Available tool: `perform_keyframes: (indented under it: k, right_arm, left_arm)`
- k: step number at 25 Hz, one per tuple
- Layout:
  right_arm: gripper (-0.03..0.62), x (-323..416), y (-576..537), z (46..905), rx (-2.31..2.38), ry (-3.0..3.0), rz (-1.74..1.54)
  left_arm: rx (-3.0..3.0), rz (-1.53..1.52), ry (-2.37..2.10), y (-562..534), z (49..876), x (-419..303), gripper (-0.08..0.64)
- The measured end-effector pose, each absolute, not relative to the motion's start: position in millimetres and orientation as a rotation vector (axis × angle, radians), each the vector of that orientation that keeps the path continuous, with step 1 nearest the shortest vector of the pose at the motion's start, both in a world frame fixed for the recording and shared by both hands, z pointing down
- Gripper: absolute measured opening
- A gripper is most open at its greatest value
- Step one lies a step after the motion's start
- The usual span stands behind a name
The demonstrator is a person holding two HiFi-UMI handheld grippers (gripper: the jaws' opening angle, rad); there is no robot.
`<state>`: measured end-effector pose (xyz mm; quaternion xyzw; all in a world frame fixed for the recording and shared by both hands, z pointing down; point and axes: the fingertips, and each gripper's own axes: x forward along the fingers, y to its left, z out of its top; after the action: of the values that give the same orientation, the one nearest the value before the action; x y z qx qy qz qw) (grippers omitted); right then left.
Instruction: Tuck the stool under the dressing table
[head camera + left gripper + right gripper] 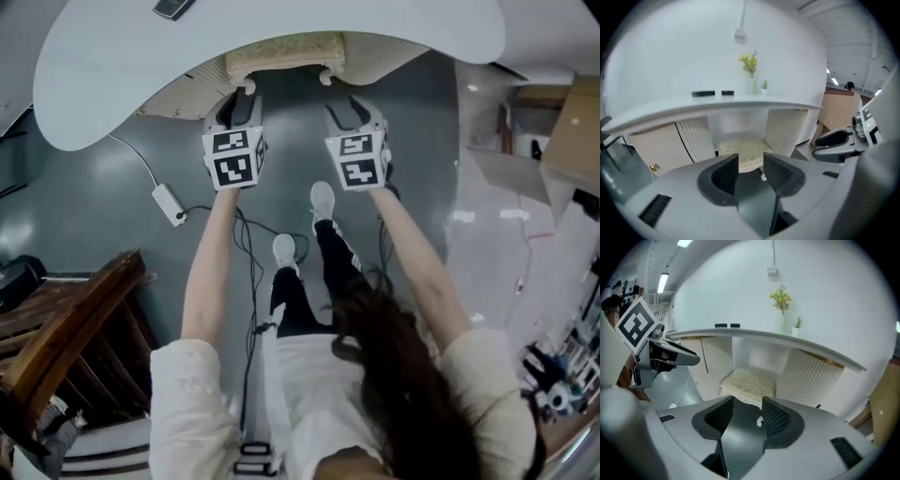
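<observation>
The stool (286,52) with its cream cushion stands under the white dressing table (112,66), only its near edge and two white legs showing. Both grippers hang in the air in front of it, side by side and apart from it. My left gripper (242,101) is open with nothing between its jaws, and so is my right gripper (354,105). In the left gripper view the stool (743,147) sits in the knee space beyond the left gripper (750,166). The right gripper view shows the stool (749,381) past the right gripper (747,411).
A wooden chair (66,328) stands at the left. A power strip (169,203) and cables lie on the grey floor. Cardboard boxes (572,131) and clutter fill the right side. A vase of flowers (751,70) stands on the tabletop. The person's feet (322,199) are below the grippers.
</observation>
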<state>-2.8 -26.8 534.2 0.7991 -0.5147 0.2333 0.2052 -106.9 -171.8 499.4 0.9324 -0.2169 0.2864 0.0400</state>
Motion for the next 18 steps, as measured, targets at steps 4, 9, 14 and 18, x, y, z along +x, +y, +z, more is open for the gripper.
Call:
perform_keyframes:
  k: [4, 9, 14, 18]
  right_arm:
    - [0.172, -24, 13, 455, 2.283, -1.484, 0.555]
    - [0.170, -27, 31, 379, 2.365, -1.527, 0.478]
    - [0.170, -42, 50, 309, 2.479, -1.589, 0.376]
    - [0.157, -51, 59, 275, 2.525, -1.661, 0.294]
  left_arm:
    - [2.903, 0.713, -0.659, -120, 410, -133, 0.163]
    - [2.941, 0.537, -0.662, -85, 343, -140, 0.150]
    - [3.036, 0.402, -0.597, -48, 278, -145, 0.113]
    - [3.091, 0.312, -0.645, -33, 247, -146, 0.059]
